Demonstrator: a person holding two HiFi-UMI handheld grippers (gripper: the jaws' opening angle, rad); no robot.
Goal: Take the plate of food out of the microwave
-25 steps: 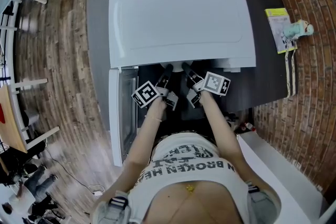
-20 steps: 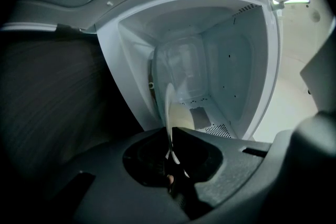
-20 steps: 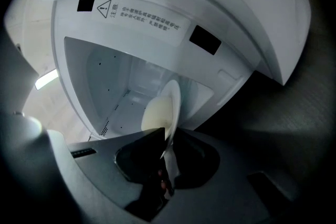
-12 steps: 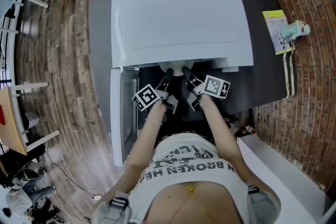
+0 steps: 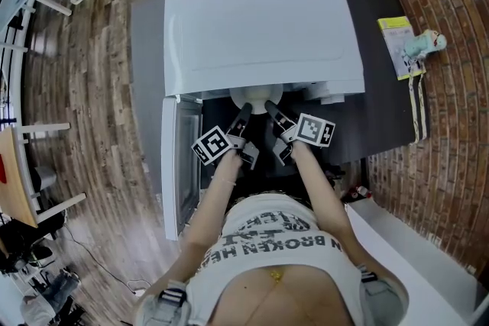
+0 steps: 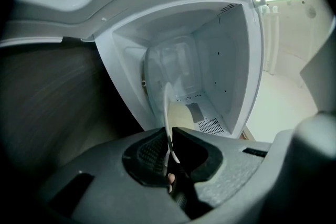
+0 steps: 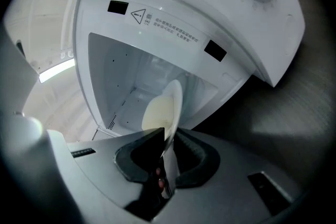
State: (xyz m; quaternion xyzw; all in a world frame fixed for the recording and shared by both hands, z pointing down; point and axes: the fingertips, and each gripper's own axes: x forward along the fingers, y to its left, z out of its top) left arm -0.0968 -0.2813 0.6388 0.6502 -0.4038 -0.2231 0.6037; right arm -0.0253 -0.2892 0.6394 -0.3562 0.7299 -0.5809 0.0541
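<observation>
Head view: the white microwave (image 5: 263,34) sits on a dark surface (image 5: 382,111), its door (image 5: 174,164) swung open to the left. The left gripper (image 5: 244,112) and right gripper (image 5: 270,108) meet at the opening. Each is clamped on the near rim of the white plate (image 5: 256,95), which pokes partly out of the cavity. In the gripper views the fingers (image 6: 144,155) pinch that rim edge-on, and pale food (image 7: 155,113) lies on the plate.

Your round white plate (image 5: 256,96) of pale cream food pokes from the open white microwave (image 5: 260,27), its near rim clamped by your left gripper (image 5: 245,111) and right gripper (image 5: 270,106).
</observation>
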